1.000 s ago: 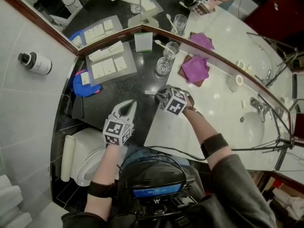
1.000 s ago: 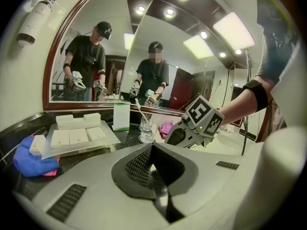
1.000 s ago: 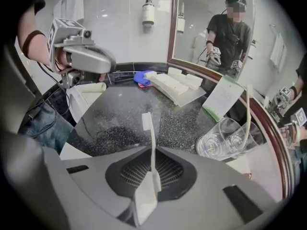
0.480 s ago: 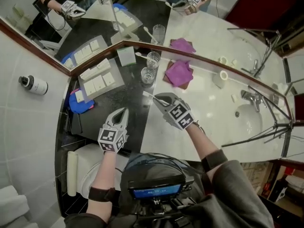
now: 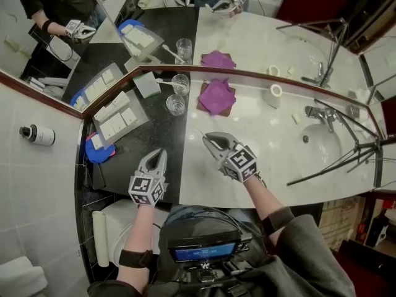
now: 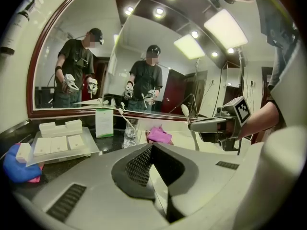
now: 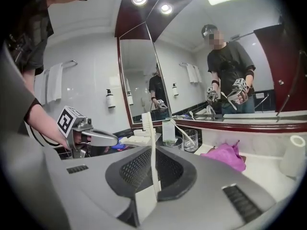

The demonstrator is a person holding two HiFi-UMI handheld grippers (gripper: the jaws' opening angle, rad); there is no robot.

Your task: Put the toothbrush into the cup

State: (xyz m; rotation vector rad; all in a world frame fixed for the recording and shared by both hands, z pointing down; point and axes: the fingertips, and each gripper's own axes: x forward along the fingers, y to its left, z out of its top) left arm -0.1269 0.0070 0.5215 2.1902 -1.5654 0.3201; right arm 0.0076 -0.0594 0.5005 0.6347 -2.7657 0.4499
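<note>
Pickup of the toothbrush (image 7: pixel 152 152), just completed. Clamped by the handle in the right hand-held gripper (image 5: pixel 210 140), standing nearly upright, bristle end on top, clear of the tabletop (image 5: pixel 278 159). Held in the air on the person's side of the cloth (image 5: pixel 216 96), apart from it. Meaning for the task, as a judgement: grasp step over, carry and drop-in not yet done.

Against the frame a second earlier: then low by the tabletop, brush jutting out level to the side. Half a second back: lifted somewhat, brush slanting up and away. Now higher and rolled over, so as to stand the brush on end. Same narrow grip throughout, no slip visible.

Left hand-held gripper (image 5: pixel 156 159) clenched on nothing, well to the left of the cloth and nearer the person, over the dark part of the tabletop. As shut and empty as before, with no more than a slight drift.

Empty cup (image 5: pixel 175 104) just left of the cloth, upright. Second cup (image 5: pixel 180 83) also left of the cloth, closer to the mirror, already carrying another brush.

Likely next: swing toward the empty cup, lower the brush handle-first, loosen the jaws only once inside the rim.
</note>
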